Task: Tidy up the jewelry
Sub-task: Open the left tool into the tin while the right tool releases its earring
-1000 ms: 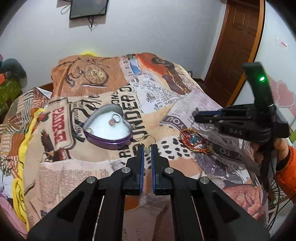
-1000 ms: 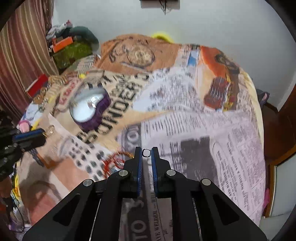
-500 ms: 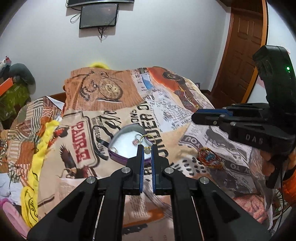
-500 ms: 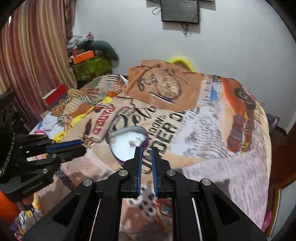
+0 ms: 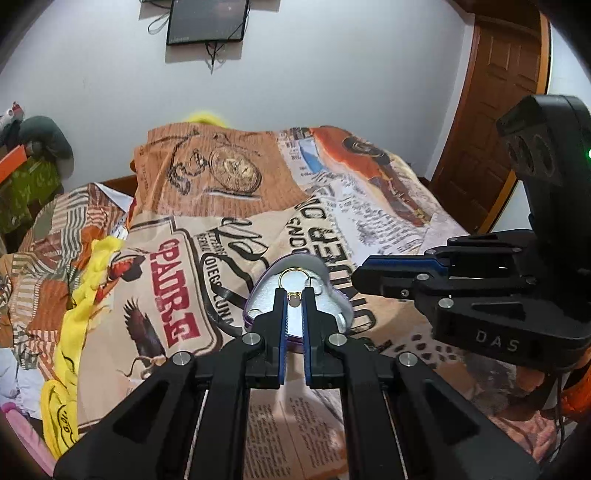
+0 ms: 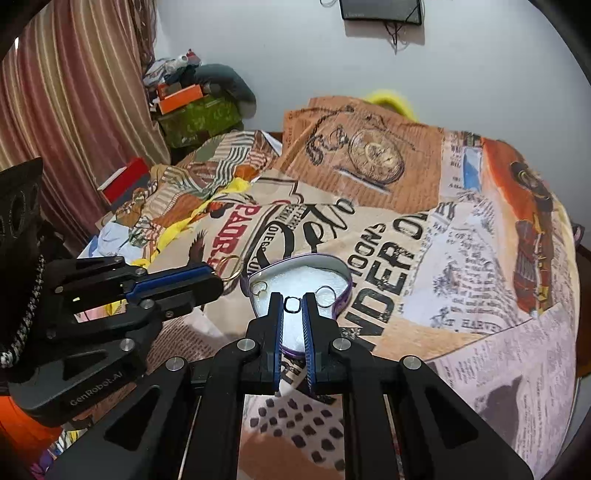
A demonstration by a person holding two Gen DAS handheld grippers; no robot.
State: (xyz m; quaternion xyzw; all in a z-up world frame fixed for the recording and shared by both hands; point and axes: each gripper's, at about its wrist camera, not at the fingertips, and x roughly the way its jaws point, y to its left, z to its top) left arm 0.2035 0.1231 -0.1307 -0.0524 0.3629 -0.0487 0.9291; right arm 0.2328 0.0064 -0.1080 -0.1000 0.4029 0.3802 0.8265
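Observation:
A purple heart-shaped tin [image 6: 342, 295] with a white lining lies on the bed. A small gold ring [image 6: 260, 290] and a silver ring [image 6: 327, 294] rest inside it. My right gripper [image 6: 293, 300] hovers over the tin, shut on a small dark ring [image 6: 293, 304]. My left gripper [image 5: 294, 295] is shut on a gold ring with a pale bead [image 5: 294, 276], held above the tin [image 5: 258, 300]. In the left wrist view the right gripper [image 5: 360, 275] reaches in from the right. In the right wrist view the left gripper [image 6: 218, 278] comes in from the left.
A printed bedspread [image 5: 229, 206] covers the bed, with yellow cloth [image 5: 85, 295] bunched along its left side. A wooden door [image 5: 495, 110] stands at the right, a screen [image 5: 207, 20] hangs on the wall, and a curtain [image 6: 74, 110] and piled boxes [image 6: 192, 107] are at the left.
Both grippers have travelled across the bed and now meet over the heart tin, each still pinching its ring. The right gripper came from the bed's right side, near a beaded bracelet.

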